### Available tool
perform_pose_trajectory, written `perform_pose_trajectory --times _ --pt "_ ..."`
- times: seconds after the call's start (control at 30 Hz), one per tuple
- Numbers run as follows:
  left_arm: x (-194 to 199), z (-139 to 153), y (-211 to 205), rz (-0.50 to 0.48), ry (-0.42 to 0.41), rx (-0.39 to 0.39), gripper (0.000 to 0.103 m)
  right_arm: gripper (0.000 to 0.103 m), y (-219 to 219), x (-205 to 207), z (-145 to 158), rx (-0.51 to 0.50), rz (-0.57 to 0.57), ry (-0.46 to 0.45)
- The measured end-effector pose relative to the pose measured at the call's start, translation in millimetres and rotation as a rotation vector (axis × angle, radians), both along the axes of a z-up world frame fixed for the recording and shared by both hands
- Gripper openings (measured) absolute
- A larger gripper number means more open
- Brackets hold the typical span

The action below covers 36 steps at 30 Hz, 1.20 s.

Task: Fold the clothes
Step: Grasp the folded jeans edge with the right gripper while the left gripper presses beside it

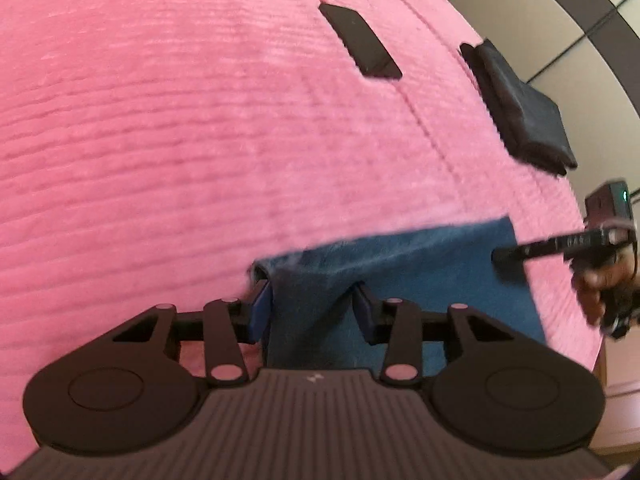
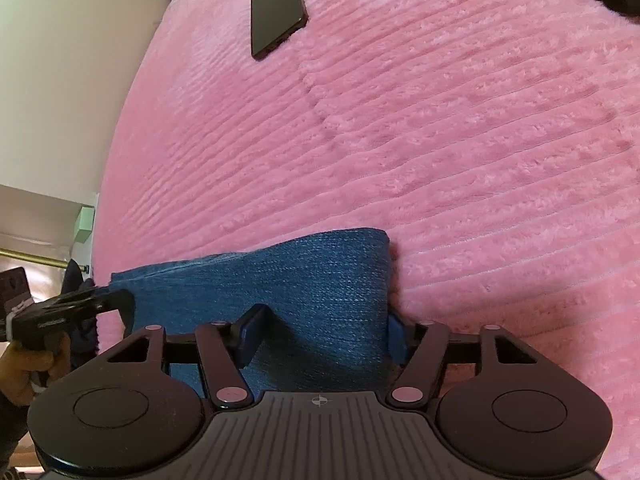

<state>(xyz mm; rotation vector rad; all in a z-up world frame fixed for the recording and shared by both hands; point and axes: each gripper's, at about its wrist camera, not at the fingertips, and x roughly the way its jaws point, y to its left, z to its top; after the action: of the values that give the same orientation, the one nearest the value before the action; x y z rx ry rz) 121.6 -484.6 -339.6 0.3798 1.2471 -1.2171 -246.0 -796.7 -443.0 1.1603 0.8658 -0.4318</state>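
Observation:
A folded blue denim-like cloth lies near the edge of a pink ribbed blanket. My left gripper is shut on a raised fold at the cloth's left end, with both blue pads against it. In the right wrist view the same cloth fills the gap of my right gripper, whose pads press on its two sides at the right end. Each gripper shows at the edge of the other's view: the right one's fingers over the cloth's right part, the left one at its left end.
A black phone lies face up farther back on the blanket. A dark folded garment sits at the blanket's far right edge. Beyond the edge are a pale floor and wall. A hand holds the right gripper.

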Motion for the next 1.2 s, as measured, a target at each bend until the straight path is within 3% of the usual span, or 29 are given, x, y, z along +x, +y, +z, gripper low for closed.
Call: perform_pose_trajectory --times 0.1,0.2,0.3,0.37,0.47,0.57,0.7,0.83,0.93,1.1,1.2 --pt "-0.7 -17.4 -12.4 -0.036 -0.033 0.043 0.046 0.068 -0.8 -0.3 -3.8 0.007 -0.016 -0.012" --pt "3.5 -29.0 -11.8 -0.037 -0.026 0.045 0.061 0.068 -1.7 -1.3 -4.7 0.017 -0.028 -0.019" --pt "6.4 -30.7 -7.2 -0.024 -0.010 0.042 0.061 0.053 -1.1 1.5 6.0 -0.003 -0.013 -0.015" --pt "3.4 -27.1 -7.0 -0.021 -0.019 0.046 0.059 0.034 -0.6 3.6 13.5 -0.018 -0.003 -0.012" --pt "-2.1 -21.5 -8.1 -0.035 -0.030 0.053 0.057 0.028 2.1 6.2 33.2 -0.067 0.029 -0.038" --pt "-5.6 -19.2 -6.3 -0.057 -0.029 0.047 0.054 0.027 4.8 6.1 47.9 -0.102 0.054 -0.064" --pt "-2.5 -26.6 -5.0 -0.047 -0.014 0.043 0.064 0.030 4.8 0.8 28.2 -0.066 0.019 -0.042" --pt "0.8 -33.8 -5.5 -0.043 0.006 0.034 0.069 0.048 -1.8 -3.3 7.6 -0.020 -0.027 -0.059" --pt "5.6 -37.8 -4.2 -0.056 0.028 0.018 0.071 0.053 -5.3 -2.3 0.1 -0.011 -0.021 -0.072" --pt "12.5 -42.4 -8.8 -0.102 0.070 -0.001 0.070 0.055 -10.2 -4.4 -8.2 0.037 -0.016 -0.110" --pt "14.7 -43.1 -14.3 -0.151 0.088 -0.005 0.065 0.055 -14.1 -6.3 -6.8 0.048 0.017 -0.135"
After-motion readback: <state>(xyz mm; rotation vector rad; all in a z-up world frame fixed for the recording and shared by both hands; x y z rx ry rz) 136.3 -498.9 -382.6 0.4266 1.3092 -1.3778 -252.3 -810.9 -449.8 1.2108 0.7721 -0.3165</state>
